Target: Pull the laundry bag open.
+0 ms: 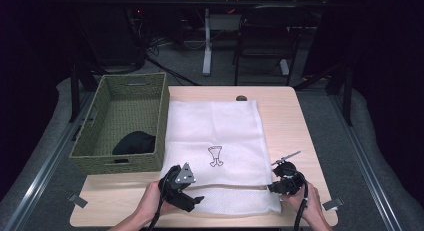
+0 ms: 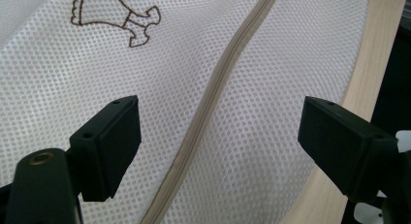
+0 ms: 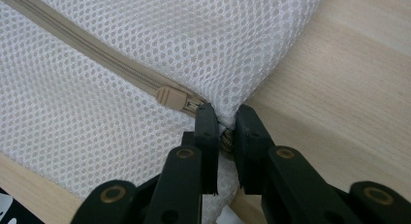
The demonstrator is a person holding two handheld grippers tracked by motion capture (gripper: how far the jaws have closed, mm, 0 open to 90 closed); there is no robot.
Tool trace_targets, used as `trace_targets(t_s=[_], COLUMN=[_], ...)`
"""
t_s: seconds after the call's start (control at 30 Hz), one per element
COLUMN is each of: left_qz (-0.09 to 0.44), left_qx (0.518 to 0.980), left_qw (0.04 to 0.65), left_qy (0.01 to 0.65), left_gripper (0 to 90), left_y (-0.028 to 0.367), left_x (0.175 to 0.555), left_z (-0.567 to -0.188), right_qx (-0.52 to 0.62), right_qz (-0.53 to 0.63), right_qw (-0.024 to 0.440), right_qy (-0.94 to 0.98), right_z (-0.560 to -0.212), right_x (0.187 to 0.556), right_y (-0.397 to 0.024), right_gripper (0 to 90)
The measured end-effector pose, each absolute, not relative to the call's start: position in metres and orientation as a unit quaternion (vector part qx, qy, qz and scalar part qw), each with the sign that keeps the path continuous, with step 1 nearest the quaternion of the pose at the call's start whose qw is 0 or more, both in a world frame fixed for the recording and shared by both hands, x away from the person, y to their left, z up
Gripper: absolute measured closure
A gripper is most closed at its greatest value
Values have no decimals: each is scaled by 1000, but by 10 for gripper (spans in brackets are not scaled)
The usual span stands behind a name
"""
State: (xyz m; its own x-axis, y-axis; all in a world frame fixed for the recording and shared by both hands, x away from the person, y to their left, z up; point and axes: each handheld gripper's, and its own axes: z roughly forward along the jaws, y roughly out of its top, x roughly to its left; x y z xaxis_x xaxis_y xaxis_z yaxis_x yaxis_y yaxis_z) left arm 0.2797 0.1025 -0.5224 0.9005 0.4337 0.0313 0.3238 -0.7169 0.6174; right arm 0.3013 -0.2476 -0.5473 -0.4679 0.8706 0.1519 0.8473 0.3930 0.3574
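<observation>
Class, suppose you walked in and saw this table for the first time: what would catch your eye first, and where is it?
A large white mesh laundry bag lies flat across the middle of the wooden table, with a small dark outline emblem on it. At its near right corner the right gripper pinches the mesh beside the beige zipper pull, while the left gripper hangs open over the zipper. A green woven basket with something black inside stands to the left.
</observation>
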Motion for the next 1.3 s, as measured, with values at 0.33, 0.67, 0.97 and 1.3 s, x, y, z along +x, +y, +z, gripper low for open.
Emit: trace_targets(t_s=[0.33,0.67,0.97,1.3], left_qz=[85,73,65,70], left_qx=[921,921,927,925], left_qw=[333,348,351,358], left_qy=[182,156,120,108], left_gripper=[158,165,203,375], left_y=[75,32,-8,-42], left_x=[283,286,286,288], left_z=[-520,-524,-528,-539], right_qx=[501,498,498,497], right_qz=[209,235,246,262], right_qw=[51,60,59,59], right_qy=[838,833,829,825], right_z=[-538,-530,-528,-524], right_x=[295,290,289,287], right_y=[-247,-250,-253,-255], right_gripper=[820,823,823,826])
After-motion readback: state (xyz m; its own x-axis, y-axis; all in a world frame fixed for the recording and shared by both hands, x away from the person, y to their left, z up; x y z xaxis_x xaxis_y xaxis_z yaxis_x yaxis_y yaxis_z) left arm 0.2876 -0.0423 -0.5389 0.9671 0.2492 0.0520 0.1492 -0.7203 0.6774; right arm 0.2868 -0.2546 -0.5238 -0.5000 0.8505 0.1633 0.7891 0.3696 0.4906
